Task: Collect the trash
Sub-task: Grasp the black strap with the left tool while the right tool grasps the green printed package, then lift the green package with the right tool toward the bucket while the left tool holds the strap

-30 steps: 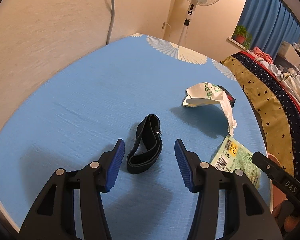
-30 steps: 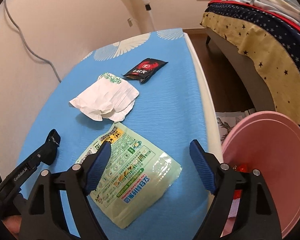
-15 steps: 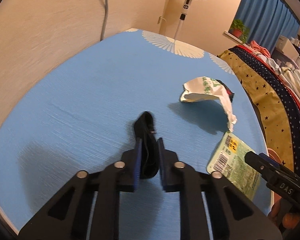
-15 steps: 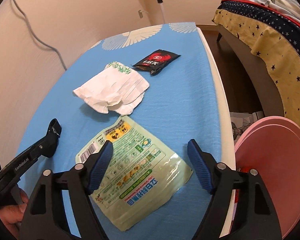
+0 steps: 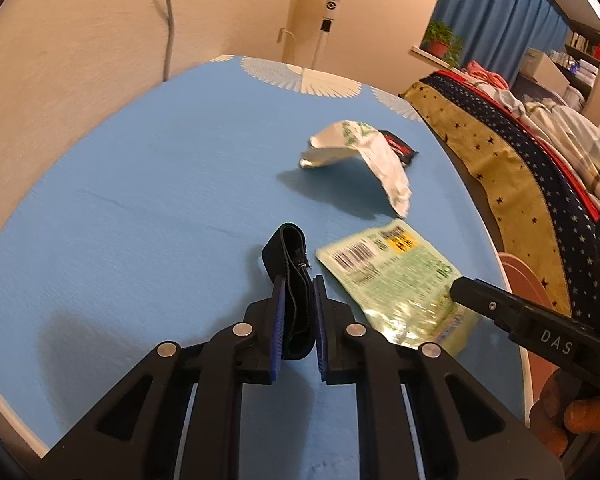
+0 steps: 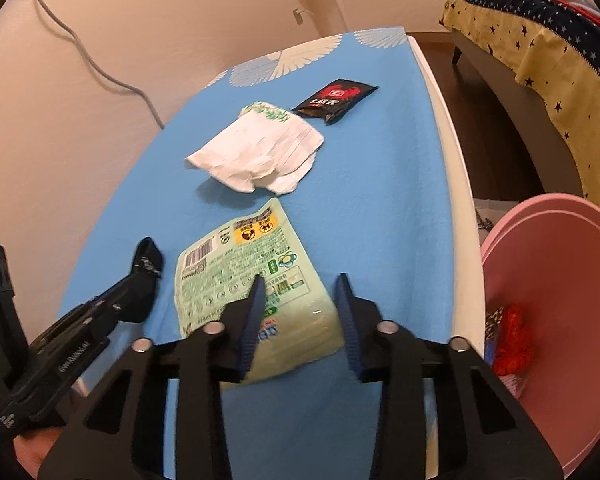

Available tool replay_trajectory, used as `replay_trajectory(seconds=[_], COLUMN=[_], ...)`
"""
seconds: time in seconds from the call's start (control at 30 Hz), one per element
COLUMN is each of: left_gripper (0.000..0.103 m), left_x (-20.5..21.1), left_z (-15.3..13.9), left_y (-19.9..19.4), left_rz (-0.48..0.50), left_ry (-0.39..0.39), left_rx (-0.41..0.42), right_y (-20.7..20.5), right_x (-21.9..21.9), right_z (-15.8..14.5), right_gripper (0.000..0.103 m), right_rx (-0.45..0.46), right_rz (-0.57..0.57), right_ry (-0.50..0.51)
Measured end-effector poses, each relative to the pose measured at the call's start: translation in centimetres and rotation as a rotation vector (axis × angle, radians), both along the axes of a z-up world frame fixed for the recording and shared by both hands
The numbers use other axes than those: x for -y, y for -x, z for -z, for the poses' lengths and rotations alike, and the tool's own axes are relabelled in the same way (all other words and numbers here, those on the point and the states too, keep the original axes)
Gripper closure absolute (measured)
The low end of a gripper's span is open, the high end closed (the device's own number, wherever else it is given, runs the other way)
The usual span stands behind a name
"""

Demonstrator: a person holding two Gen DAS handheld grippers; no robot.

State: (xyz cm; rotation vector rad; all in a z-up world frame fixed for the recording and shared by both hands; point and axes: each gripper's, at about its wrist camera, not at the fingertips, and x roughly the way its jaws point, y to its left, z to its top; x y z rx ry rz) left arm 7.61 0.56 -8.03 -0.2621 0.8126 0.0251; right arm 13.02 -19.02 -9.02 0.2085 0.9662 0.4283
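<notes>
Left wrist view first: a second ago your left gripper (image 5: 298, 312) stood wide open around the black elastic fabric band (image 5: 292, 276) lying as a flat loop on the blue cloth-covered table (image 5: 140, 184); now its blue pads are drawn in on the band, pinching the loop flat between them. That piece looks secured and ready to carry to the bin. The band's long axis runs along the fingers, its free folded end pointing away from you toward the far end of the table. Moving right, the pale green printed plastic pouch (image 6: 244, 276) lies flat just beside the band, barcode end pointing away from you, its long axis angled slightly left. Your right gripper (image 6: 300, 320) has narrowed from wide to roughly half open and holds nothing; its left pad is over the pouch's near end. Farthest right, the pink plastic bin (image 6: 556, 280) stands off the table's edge with some trash already inside.
</notes>
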Motion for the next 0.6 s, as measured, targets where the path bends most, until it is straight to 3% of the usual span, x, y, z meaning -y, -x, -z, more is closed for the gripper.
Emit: replay_trajectory(seconds=[0.3, 0.43, 0.5, 0.6], left_gripper=[0.090, 0.090, 0.090, 0.090], left_x=[1.6, 2.0, 1.8, 1.4], left_z=[0.0, -0.3, -0.4, -0.5], left_y=[1.3, 1.5, 1.6, 1.9], left_rz=[0.058, 0.080, 0.069, 0.052], left_ry=[-0.001, -0.004, -0.001, 0.008], left_rx=[-0.004, -0.001, 0.001, 0.002], right_y=[2.2, 3.0, 3.2, 3.2], right_x=[-0.7, -0.6, -0.1, 0.4], right_z=[-1.2, -1.8, -2.1, -2.3], right_gripper=[0.091, 0.092, 0.084, 0.060], right_rx=[0.004, 0.028, 0.046, 0.061], right_rz=[-0.056, -0.052, -0.009, 0.016], right_ry=[-0.091, -0.050, -0.017, -0.005])
